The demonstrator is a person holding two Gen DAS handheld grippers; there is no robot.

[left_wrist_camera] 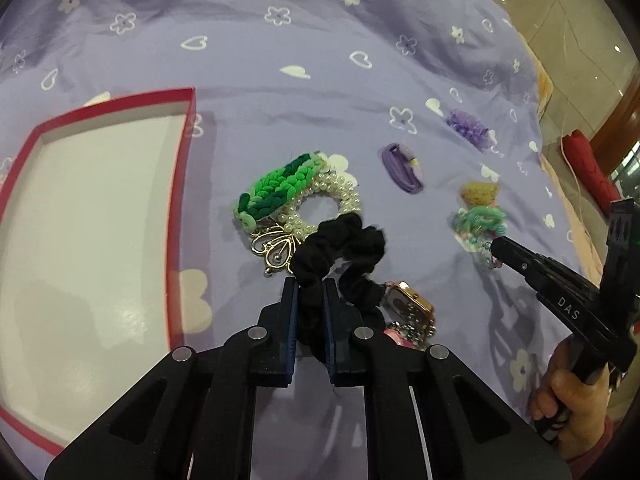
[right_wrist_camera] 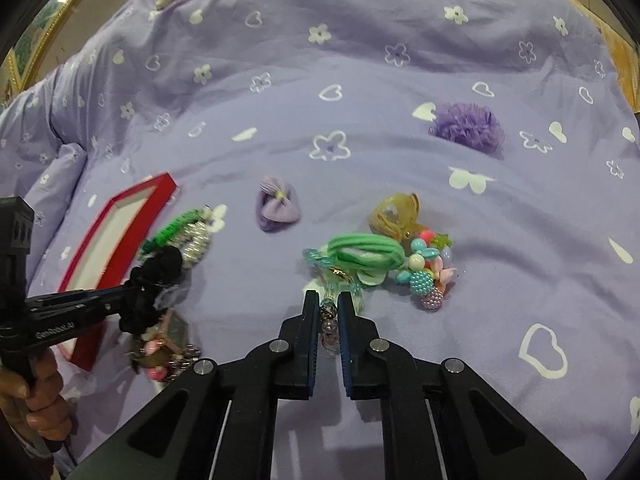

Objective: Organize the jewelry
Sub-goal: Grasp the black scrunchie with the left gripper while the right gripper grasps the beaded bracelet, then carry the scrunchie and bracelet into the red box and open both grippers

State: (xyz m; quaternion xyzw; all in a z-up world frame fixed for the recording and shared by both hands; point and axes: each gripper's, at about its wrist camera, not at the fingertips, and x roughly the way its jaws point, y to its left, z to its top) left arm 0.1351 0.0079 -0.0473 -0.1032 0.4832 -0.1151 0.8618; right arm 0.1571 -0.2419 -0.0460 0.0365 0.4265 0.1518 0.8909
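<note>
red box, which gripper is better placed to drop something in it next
Left. The left gripper is shut on the black scrunchie, and the red box lies right beside it on its left. The right gripper sits at the beaded string, farther from the box.

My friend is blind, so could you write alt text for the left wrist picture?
The left gripper pinches a black scrunchie over a lilac flowered bedspread. An empty red-edged box lies left; green and pearl bands sit just beyond.
</note>
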